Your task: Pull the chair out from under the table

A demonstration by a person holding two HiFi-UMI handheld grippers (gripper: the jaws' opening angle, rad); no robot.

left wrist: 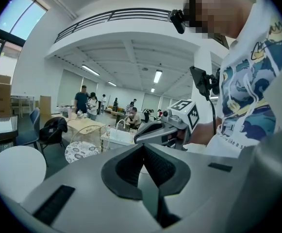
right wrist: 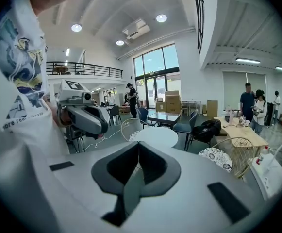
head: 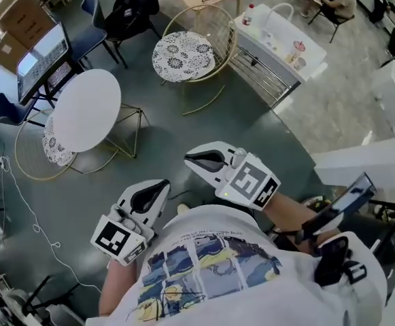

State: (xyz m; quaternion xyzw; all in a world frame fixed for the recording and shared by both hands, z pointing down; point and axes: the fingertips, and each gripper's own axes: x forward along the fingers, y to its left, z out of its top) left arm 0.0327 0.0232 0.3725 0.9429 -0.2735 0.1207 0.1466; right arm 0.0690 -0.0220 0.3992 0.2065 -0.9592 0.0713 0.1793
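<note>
Office lounge with round table, wire chairs, mezzanine railing.

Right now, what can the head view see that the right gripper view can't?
Only the head view shows the marker cube on the right gripper, seen from above. Only the right gripper view shows the ceiling lights, the balcony railing and the tall windows. Both show the round white table, the wire chair tucked under it, and the left gripper.
</note>
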